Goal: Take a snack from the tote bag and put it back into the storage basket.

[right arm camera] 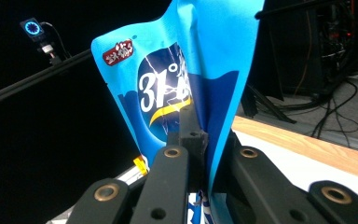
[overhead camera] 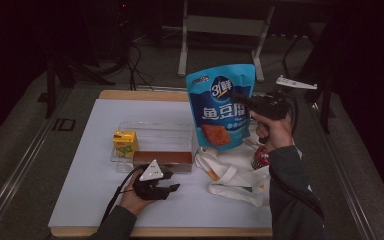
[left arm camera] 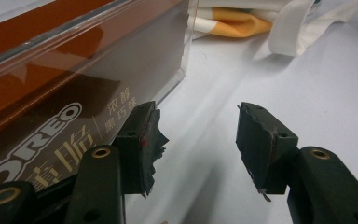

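Nearest me, my left gripper (overhead camera: 172, 188) rests low on the white table cover (overhead camera: 90, 200), its jaws standing apart with nothing between them. In the left gripper view the two black pads (left arm camera: 144, 144) frame bare cover, and just beside the left-hand pad runs the clear wall of a plastic tray (left arm camera: 121, 60) with a brown biscuit box (left arm camera: 42, 135) lying inside it. From the high view that box (overhead camera: 162, 158) sits along the tray's near edge, a small yellow carton (overhead camera: 125, 143) at the tray's left end. To the right of the tray a white cloth bag (overhead camera: 232, 177) lies crumpled on the cover, a red can (overhead camera: 260, 159) tucked against it. Higher up, my right gripper (overhead camera: 240, 97) is clamped on the right edge of a blue snack pouch (overhead camera: 220, 107), which hangs in the air above the table, upright, well clear of tray and bag. In the right gripper view the jaws pinch the pouch (right arm camera: 168, 79) together. Beyond, a wooden table edge (overhead camera: 145, 95), then dark floor.
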Available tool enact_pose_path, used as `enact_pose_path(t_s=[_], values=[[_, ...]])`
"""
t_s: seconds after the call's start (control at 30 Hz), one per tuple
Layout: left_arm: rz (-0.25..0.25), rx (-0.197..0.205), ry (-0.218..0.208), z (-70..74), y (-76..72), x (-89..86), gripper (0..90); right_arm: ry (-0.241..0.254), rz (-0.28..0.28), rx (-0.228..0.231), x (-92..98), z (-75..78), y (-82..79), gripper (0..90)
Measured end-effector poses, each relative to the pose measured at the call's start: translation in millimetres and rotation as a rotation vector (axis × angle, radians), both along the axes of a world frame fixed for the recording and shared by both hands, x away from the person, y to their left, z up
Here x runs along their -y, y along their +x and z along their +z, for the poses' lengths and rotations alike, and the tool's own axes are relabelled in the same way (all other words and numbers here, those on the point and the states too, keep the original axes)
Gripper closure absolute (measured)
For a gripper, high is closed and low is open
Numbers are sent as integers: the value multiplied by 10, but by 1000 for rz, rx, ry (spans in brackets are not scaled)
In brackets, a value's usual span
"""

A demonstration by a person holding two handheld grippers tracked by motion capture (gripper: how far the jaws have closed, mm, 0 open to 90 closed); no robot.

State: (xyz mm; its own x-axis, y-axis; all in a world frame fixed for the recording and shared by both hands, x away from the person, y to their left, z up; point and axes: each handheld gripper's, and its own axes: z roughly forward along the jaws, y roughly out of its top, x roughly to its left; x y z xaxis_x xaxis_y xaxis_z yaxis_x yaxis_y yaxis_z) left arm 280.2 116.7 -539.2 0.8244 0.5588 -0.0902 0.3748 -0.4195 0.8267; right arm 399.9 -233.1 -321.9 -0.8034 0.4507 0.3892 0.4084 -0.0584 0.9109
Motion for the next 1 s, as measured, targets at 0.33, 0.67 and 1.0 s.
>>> enact_pose_path(t_s=[0.33,0.67,1.0], values=[[-2,5,3,0,-5,4,483,25,24,-3,-211,69,68,882],[-5,7,5,1,-9,5,491,20,39,-26,-491,62,183,881],[-10,10,9,2,-11,6,491,-10,39,-52,-908,-19,314,880]])
